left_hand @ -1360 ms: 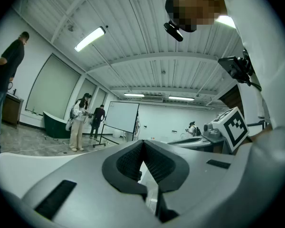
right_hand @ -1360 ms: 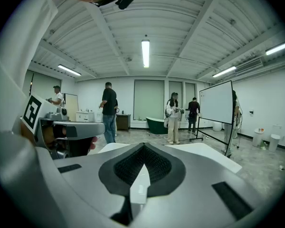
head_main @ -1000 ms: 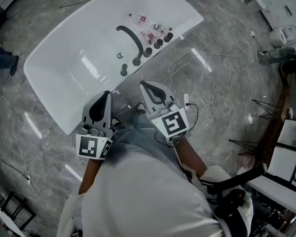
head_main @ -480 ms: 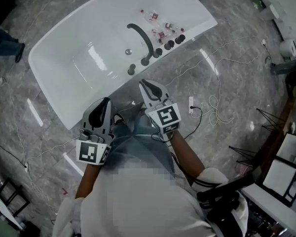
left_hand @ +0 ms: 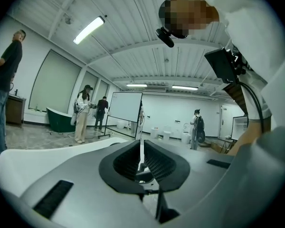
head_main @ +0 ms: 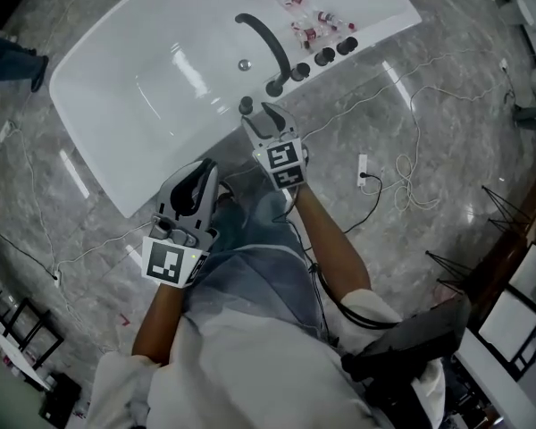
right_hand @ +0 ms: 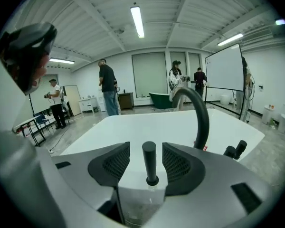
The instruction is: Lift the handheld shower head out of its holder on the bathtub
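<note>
The white bathtub [head_main: 161,79] lies across the top of the head view, with a curved black spout [head_main: 266,34] and black knobs [head_main: 324,57] on its near rim. The handheld shower head [head_main: 246,105] is a short black rod standing upright in its holder on that rim. My right gripper [head_main: 266,114] reaches the rim at that spot. In the right gripper view the rod [right_hand: 149,160] stands between the two jaws, which are opening, and the pads do not touch it. My left gripper [head_main: 204,170] hangs back over the floor, jaws together and empty [left_hand: 141,158].
Small bottles [head_main: 308,21] lie inside the tub near the knobs. A power strip [head_main: 364,170] and loose cables [head_main: 411,123] lie on the marble floor to the right. Several people stand across the room, beside a green tub [right_hand: 161,99] and a whiteboard [right_hand: 224,70].
Both grippers have come down and forward. The right one travelled from over the floor to the tub rim, and its jaws now stand apart around the shower head.
</note>
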`<state>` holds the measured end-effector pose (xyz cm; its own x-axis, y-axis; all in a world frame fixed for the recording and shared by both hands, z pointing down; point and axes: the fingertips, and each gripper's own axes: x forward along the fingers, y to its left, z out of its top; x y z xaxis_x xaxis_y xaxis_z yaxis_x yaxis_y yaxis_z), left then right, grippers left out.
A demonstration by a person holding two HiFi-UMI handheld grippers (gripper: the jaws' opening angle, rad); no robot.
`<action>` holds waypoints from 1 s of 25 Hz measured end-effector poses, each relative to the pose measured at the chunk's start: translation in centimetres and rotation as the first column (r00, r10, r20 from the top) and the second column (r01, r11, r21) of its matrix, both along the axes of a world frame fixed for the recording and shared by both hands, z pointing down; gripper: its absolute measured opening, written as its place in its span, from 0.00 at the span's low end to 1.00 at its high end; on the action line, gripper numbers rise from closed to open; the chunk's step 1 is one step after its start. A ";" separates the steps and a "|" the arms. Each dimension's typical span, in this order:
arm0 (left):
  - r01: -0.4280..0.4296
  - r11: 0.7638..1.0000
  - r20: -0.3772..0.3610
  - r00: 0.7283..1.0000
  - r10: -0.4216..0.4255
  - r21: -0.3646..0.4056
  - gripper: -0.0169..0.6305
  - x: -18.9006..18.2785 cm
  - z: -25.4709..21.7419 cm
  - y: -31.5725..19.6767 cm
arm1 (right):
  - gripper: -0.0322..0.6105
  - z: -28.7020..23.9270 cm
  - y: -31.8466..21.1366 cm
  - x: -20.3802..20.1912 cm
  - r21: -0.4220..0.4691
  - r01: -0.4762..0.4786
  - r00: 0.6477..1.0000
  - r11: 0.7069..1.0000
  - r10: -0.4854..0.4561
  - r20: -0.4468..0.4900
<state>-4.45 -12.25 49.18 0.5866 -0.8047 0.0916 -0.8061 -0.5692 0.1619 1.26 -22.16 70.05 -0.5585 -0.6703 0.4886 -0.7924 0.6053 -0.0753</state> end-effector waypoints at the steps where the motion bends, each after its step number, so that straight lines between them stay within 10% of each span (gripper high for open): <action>1: -0.006 1.000 -0.002 1.000 0.006 -0.001 0.05 0.6 0.5 -0.2 | 0.36 1.4 -0.3 0.0 -0.017 0.009 1.000 1.000 -0.009 -0.011; 10: -0.014 1.000 -0.003 1.000 0.013 -0.019 0.05 3.5 2.9 -3.2 | 0.39 8.0 -5.4 -0.4 -0.040 0.038 0.991 0.998 -0.043 -0.128; 12: -0.011 1.000 -0.005 1.000 0.011 -0.016 0.05 3.4 3.0 -3.6 | 0.27 8.4 -5.9 -0.7 -0.016 0.050 0.987 0.999 -0.052 -0.152; 25: 0.056 0.998 -0.037 0.998 -0.056 -0.010 0.05 -1.6 1.8 -3.7 | 0.27 3.2 -4.0 -3.0 0.060 0.087 0.990 0.994 -0.080 -0.116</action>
